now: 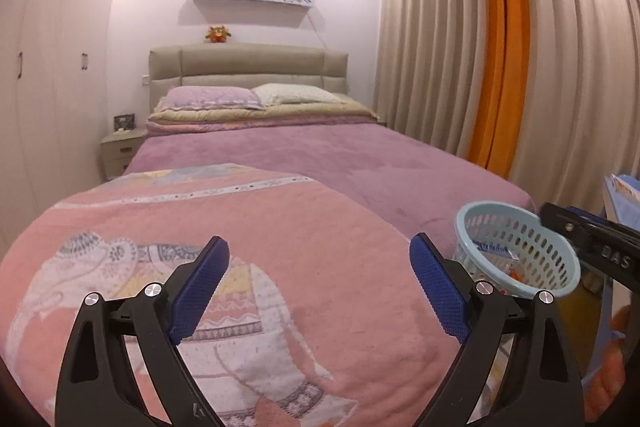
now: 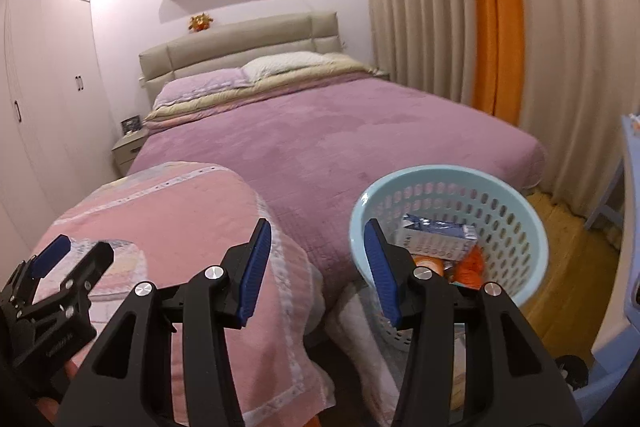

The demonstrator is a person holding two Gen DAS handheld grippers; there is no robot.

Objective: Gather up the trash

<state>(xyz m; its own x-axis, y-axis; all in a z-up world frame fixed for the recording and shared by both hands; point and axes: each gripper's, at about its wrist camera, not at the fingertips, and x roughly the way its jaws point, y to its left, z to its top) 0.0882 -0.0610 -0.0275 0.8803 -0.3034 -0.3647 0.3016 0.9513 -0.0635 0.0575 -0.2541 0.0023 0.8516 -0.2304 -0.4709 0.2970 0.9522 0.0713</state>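
A pale blue perforated basket stands at the bed's foot corner; what it rests on is hidden. Inside lie a blue and white packet and orange scraps. My right gripper is open with only bedding showing between its pads. Its right finger overlaps the basket's left rim, and I cannot tell whether they touch. My left gripper is open wide over a pink elephant blanket, holding nothing. The basket sits just right of its right finger. No loose trash shows on the bed.
A purple bedspread covers the bed, with pillows at the headboard. Beige and orange curtains hang on the right, over a wooden floor. White wardrobes and a nightstand stand on the left. Pale blue furniture stands at the far right.
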